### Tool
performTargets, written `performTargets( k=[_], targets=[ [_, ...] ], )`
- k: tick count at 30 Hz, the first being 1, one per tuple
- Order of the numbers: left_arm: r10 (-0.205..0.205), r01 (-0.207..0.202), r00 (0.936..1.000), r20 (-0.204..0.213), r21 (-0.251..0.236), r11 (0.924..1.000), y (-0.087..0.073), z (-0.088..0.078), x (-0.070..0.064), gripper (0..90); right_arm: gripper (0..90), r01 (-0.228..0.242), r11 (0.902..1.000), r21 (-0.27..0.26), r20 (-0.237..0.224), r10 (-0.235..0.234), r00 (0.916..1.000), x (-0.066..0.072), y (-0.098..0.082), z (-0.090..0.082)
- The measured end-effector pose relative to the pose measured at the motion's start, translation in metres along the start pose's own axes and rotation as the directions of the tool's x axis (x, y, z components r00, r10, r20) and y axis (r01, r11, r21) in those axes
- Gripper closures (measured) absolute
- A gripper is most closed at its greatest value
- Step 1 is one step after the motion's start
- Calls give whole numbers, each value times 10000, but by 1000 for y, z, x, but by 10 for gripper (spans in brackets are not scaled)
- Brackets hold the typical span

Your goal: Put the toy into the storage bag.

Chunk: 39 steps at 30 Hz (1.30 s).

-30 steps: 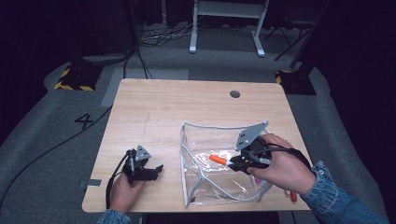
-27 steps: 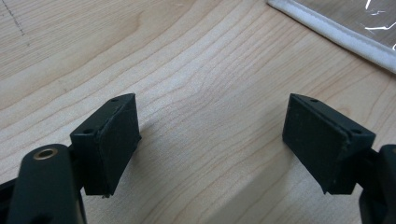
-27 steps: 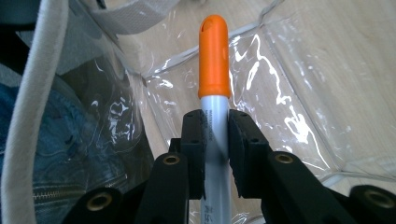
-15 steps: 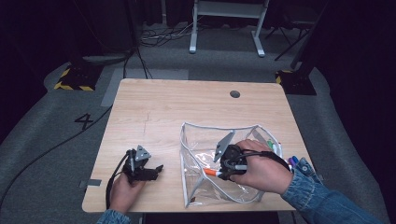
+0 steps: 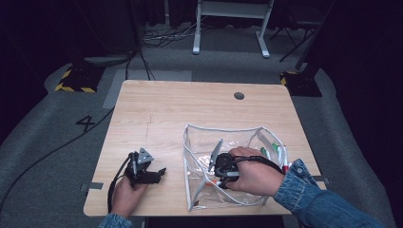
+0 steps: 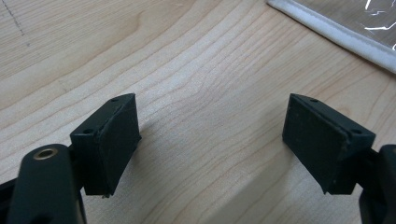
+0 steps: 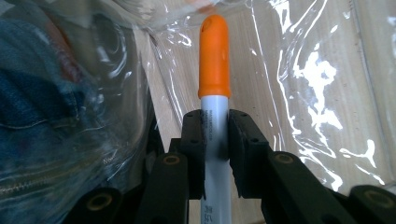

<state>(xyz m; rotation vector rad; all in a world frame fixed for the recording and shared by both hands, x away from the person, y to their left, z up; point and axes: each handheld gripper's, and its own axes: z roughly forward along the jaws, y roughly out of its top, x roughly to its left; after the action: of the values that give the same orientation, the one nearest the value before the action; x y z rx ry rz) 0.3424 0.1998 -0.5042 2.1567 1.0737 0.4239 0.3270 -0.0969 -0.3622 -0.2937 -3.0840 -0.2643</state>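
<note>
— Where's the orange-capped marker (image 7: 215, 93)?
— Pinched in the right gripper (image 7: 215, 135), inside the clear pouch (image 5: 204, 137) (cap pointing forward).
— The left gripper (image 6: 210, 144)?
— Jaws spread wide over bare table (image 5: 166, 109), beside the pouch.

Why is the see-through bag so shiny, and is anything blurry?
In the right gripper view, white glare streaks the clear bag, while the orange-capped marker in the right tool looks sharp. In the left gripper view, the left tool casts soft shadows on the table. The high view is softer, dark around the table.
</note>
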Motion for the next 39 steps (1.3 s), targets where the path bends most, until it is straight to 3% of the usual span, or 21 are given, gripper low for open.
performTargets(
  k=[13, 22, 25, 28, 32, 33, 34, 39],
  targets=[
    [10, -10, 10000, -3, -1, 10000, 0, 0, 0, 191, 768, -107, 9997, 200, -393, 115, 9992, -11, -1, 30],
    [8, -8, 10000, -3, -1, 10000, 0, 0, 0, 191, 761, -14, 9991, 429, -426, 32, 9991, -10, -2, 33],
    [10, -10, 10000, -4, 1, 10000, 0, 0, 0, 191, 673, -277, 9996, 33, -576, 279, 9980, -10, -2, 31],
    [14, -14, 10000, 2, 16, 10000, 0, 0, 0, 191, 569, -349, 9977, -581, -274, 333, 9991, -10, -3, 23],
    [11, -11, 10000, 0, 1, 10000, 0, 0, 0, 191, 506, -787, 9818, -1728, -36, 793, 9968, -8, -6, 2],
    [9, -9, 10000, -1, -2, 10000, 0, 0, 0, 190, 496, -911, 9659, -2424, 133, 972, 9952, -8, -10, -11],
    [14, -14, 10000, 6, 19, 10000, 0, 0, 0, 190, 496, -911, 9659, -2424, 133, 972, 9952, -8, -10, -11],
    [-16, 16, 10000, 33, -21, 10000, 0, 1, 0, 188, 457, -1011, 9178, -3840, 706, 1383, 9879, -7, -26, -46]
  ],
)
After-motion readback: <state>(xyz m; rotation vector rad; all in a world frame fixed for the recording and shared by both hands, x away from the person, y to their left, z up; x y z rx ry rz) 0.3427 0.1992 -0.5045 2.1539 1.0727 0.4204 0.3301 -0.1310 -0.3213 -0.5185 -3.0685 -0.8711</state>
